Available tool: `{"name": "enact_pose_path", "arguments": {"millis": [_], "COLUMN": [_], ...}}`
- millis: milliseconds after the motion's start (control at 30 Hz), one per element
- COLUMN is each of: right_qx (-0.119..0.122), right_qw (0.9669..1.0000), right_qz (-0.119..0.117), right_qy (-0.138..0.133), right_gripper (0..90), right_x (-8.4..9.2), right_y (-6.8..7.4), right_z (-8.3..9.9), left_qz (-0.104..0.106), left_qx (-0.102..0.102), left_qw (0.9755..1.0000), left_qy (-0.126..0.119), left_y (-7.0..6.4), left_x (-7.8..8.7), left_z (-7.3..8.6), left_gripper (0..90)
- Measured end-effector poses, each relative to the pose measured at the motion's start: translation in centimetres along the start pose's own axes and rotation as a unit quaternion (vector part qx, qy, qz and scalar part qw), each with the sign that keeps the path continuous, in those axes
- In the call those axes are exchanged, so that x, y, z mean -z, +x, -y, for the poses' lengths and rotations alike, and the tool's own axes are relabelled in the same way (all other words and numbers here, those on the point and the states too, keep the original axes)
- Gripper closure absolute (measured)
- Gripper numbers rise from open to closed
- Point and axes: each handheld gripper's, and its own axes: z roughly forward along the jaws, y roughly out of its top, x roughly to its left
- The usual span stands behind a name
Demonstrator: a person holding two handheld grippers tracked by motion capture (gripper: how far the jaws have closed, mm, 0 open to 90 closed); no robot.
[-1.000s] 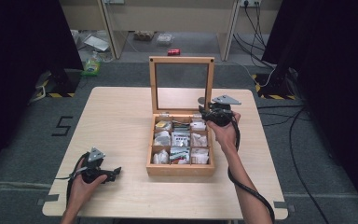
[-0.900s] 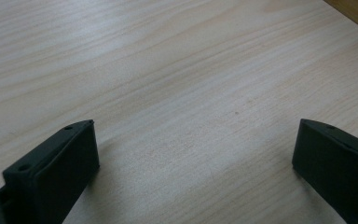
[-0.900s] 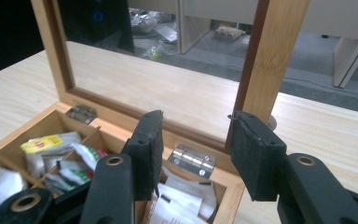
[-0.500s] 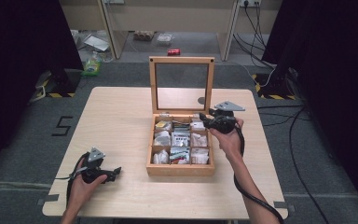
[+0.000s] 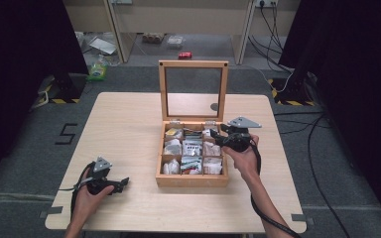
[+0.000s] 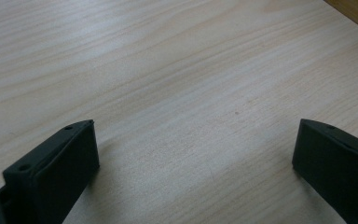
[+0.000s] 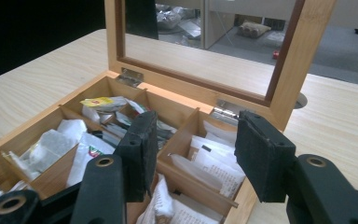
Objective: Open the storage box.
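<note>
A wooden tea box stands mid-table, its glass-paned lid upright at the back. Paper tea bags fill its compartments. My right gripper hovers at the box's right side and points left over the right-hand column. In the right gripper view its jaws stand apart above the tea bags, open with nothing between them; they have just been opening. My left gripper rests low at the table's near left, well clear of the box. Its jaws are open wide over bare wood.
The table's front edge lies close to both hands. Cables trail on the floor to the right. Beyond the table stand desk legs, a red can and clutter on the floor.
My right gripper has shifted a little to the right and nearer along the box's right side. The left gripper has stayed put.
</note>
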Motion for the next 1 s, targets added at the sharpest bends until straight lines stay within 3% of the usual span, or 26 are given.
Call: {"name": "enact_pose_path", "arguments": {"millis": [167, 667, 1000], "right_qx": [0.011, 0.005, 0.012], "right_qw": [0.9999, 0.9998, 0.9992], "right_qz": [-0.002, -0.013, -0.011], "right_qy": [0.004, 0.01, 0.038], "right_gripper": [47.7, 47.0, 46.5], "right_x": [0.4, 0.9, 1.0], "right_y": [0.8, 1.6, 1.6], "right_z": [0.5, 1.5, 2.4], "left_qz": [0.0, 0.0, 0.0], "left_qx": [0.0, 0.0, 0.0], "left_qw": [1.0, 1.0, 1.0], "left_qy": [0.0, 0.0, 0.0], "left_y": [0.0, 0.0, 0.0], "left_x": [0.0, 0.0, 0.0], "left_z": [0.0, 0.0, 0.0], "left_gripper": [0.0, 0.0, 0.0]}}
